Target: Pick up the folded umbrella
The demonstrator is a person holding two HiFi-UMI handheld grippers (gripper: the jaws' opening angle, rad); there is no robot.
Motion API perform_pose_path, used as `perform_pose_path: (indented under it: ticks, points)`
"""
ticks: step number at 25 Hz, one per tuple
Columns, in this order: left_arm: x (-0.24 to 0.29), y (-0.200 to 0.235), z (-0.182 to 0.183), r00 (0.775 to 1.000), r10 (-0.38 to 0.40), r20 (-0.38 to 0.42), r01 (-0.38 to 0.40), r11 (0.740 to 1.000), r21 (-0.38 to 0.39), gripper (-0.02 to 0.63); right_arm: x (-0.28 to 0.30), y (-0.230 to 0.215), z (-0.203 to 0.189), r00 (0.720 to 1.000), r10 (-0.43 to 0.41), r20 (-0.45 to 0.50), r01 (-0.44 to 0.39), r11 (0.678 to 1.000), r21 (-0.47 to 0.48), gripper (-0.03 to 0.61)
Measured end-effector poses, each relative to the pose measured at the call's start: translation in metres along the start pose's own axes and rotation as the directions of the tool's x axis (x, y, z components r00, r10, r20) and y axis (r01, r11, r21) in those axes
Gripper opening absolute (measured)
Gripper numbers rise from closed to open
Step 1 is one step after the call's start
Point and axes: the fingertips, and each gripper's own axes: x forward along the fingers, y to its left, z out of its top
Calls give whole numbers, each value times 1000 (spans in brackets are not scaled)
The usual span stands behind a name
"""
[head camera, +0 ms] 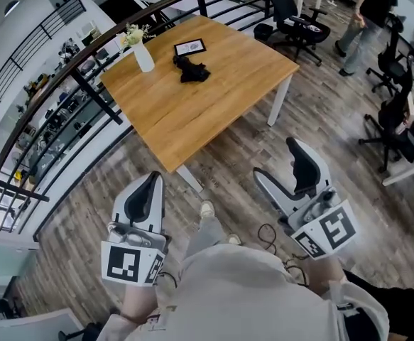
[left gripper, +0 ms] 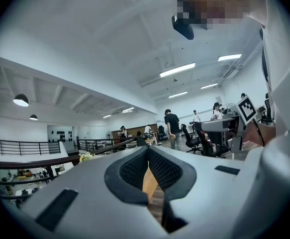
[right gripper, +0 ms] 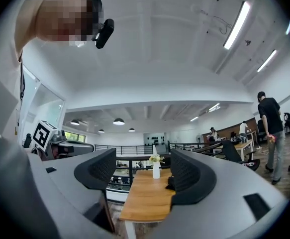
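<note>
We hold left tongs [head camera: 152, 180] closed on nothing, right tongs [head camera: 278, 163] spread wide, nothing between. Umbrella [head camera: 190, 69] (black, folded) lies on tabletop [head camera: 192, 119], well apart from both.

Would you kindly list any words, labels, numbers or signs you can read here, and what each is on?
No readable text anywhere.
Framed card on the wooden table: print too small to read.
Square markers on the gripper cubes: black-and-white patterns, no letters or numbers.
</note>
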Motion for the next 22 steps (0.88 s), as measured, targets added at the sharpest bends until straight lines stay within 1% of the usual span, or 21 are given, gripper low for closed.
perform_pose_path:
  ticks: [3, 7, 11, 15, 19, 22]
  points:
    - [14, 0, -4, 1000, -14, -1, 14, 1000, -14, 21, 0, -12, -5, 1000, -18, -12, 18, 1000, 6, 348]
    - [41, -1, -5, 998, -57, 16, 58, 995, -81, 21, 6, -31, -7, 1000, -17, -17, 18, 997, 74, 348]
    - [71, -4, -7, 995, -94, 26, 95, 994, -63, 21, 15, -50, -13, 998, -45, -49, 47, 998, 42, 348]
    - [102, 1, -15, 992, -122, 30, 124, 990, -69, 21, 30, -71, -26, 995, -63, -79, 66, 997, 40, 348]
    - [132, 16, -34, 990, -138, 3, 138, 987, -82, 21, 60, -94, -46, 991, -73, -110, 80, 995, 54, 348]
    - [157, 36, -44, 990, -139, -22, 136, 987, -89, 21, 91, -111, -54, 990, -69, -120, 77, 995, 64, 348]
